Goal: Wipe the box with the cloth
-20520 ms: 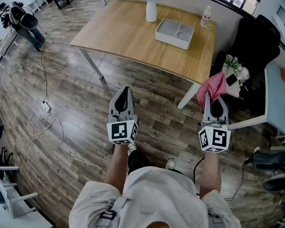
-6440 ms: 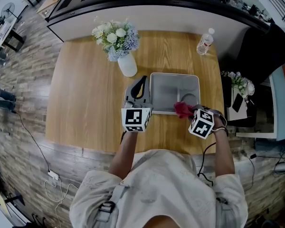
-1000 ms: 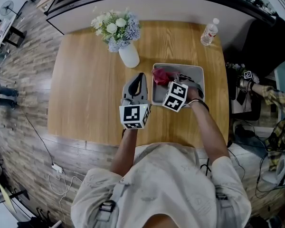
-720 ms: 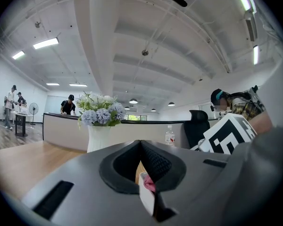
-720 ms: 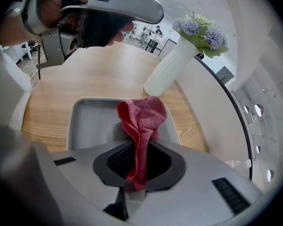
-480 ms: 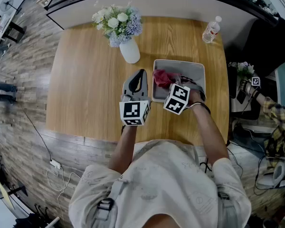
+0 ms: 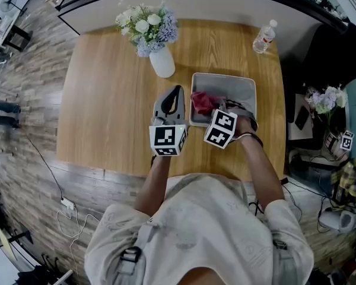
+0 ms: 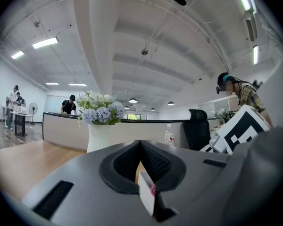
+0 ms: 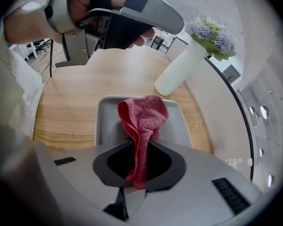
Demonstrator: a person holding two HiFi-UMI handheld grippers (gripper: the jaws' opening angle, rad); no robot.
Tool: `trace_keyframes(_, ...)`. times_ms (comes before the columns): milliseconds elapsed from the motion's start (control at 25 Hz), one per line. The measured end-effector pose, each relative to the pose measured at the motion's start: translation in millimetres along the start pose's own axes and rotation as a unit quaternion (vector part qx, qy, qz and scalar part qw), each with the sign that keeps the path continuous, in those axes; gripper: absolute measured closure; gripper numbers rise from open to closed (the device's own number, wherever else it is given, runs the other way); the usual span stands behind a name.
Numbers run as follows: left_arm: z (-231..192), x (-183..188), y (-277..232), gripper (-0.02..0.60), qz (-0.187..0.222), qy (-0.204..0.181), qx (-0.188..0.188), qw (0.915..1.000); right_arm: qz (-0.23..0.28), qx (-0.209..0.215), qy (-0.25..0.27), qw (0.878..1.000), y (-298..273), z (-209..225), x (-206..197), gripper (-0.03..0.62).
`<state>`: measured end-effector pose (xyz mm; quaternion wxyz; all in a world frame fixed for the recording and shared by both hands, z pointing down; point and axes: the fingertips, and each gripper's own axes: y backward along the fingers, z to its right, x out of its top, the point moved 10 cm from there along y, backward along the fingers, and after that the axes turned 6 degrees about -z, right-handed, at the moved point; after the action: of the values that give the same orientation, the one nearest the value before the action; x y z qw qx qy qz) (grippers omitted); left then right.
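One box [image 7: 240, 90]: cloth [image 7: 202, 103] inside | right hand-held gripper [image 9: 140, 150] pinching cloth | left hand-held gripper [image 8: 140, 146] closed

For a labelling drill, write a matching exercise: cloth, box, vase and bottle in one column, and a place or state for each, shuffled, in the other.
Things:
1. cloth
2. box
3. vase
4. bottle

Places or states:
A. at the far right corner of the table
B. grey, open-topped, on the table
C. white, holding flowers
D. red, clamped in the jaws of the right gripper

Pairs: 1-D, 2-B, 3-C, 4-A
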<state>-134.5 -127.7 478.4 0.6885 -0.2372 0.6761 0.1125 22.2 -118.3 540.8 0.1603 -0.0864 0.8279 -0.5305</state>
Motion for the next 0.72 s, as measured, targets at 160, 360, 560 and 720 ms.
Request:
trace_keyframes(160,0.0,-3.1,0.5,0.568,-0.004,0.000,0.001,1.0000,-0.004,0.016,0.004,1.000,4.5,-7.1,-1.1,0.530)
trace_keyframes(360,2.7,-5.7,-0.5,0.568,-0.005,0.005,-0.002,1.0000,-0.007,0.046,0.013,0.999,12.7,-17.8,-3.9,0.530)
trace_keyframes(560,4.3,-5.6,-0.4,0.568,-0.007,0.006,-0.006,0.9999,-0.010,0.063,0.012,0.998,19.9,-24.4,-3.9,0.530)
trace_keyframes(720,4.3,-5.3,0.4,0.568,-0.007,0.006,-0.005,0.9999,-0.007,0.083,0.005,0.996,24.7,-25.9,-6.3,0.530)
